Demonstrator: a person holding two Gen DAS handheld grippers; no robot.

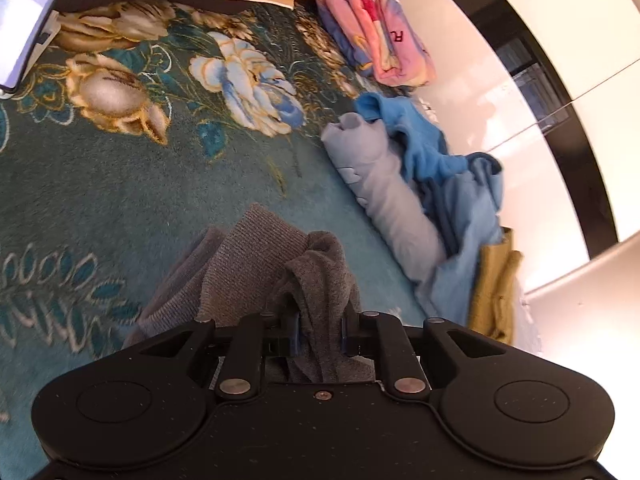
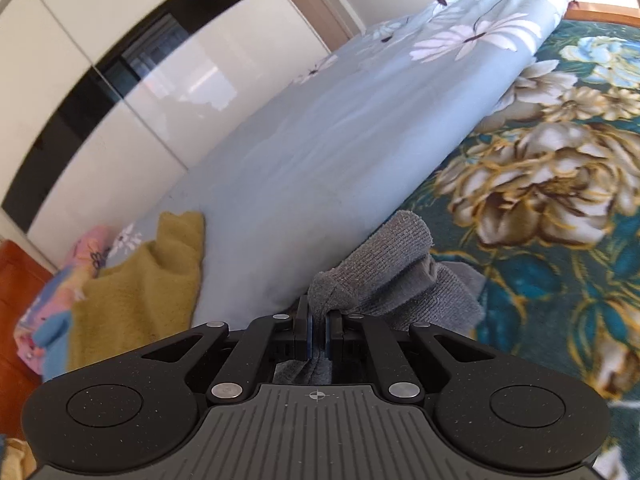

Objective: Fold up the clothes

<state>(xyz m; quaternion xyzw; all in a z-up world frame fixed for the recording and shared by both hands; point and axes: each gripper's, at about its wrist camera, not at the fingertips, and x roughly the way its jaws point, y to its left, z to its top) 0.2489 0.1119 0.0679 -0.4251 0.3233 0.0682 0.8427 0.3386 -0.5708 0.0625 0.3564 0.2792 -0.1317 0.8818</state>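
A grey knit garment hangs bunched above the teal floral bedspread, and my left gripper is shut on a fold of it. In the right wrist view the same grey knit garment is gathered in front of my right gripper, which is shut on another fold, its jaws almost together. The cloth spreads out ahead of both grippers, with a ribbed cuff or hem showing in each view.
A pile of blue clothes with a pale grey piece and an olive garment lies at the bed's edge. A pink folded blanket lies beyond. A pale blue flowered quilt, a mustard garment and white wardrobe doors are near.
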